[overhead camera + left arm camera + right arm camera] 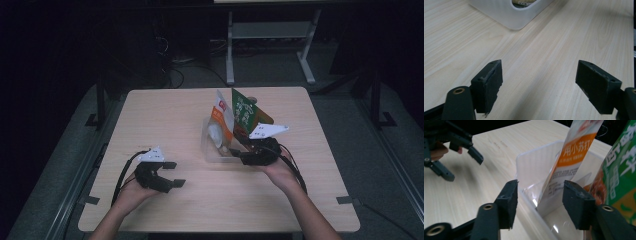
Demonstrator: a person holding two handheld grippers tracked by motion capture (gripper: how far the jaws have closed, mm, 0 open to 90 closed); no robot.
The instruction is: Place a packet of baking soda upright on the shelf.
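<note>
Nearest me, over the front left part of the table (pixel 165 220), my left hand (pixel 131 195) carries the left tool (pixel 170 174). Its jaws are spread wide with nothing but bare wood between them, so it is released and grips nothing. From the left gripper view the pale tabletop runs ahead of those jaws to a corner of the clear plastic tub (pixel 509 15), which sits well apart from them.

Farther along and toward the middle, my right hand (pixel 277 172) brings the right tool (pixel 539 202) up against the tub's (pixel 212 152) near side. Its jaws are parted too. In the right gripper view the tub's (pixel 534 162) near wall and rim lie between them, but the pads do not press on it, so this tool is loose as well.

Inside the tub stand two snack packets. One is an orange and white packet (pixel 221 117), leaning and upright enough to rise above the rim. Just beside it, on the right tool's side, is a green packet (pixel 246 114), also poking up.
</note>
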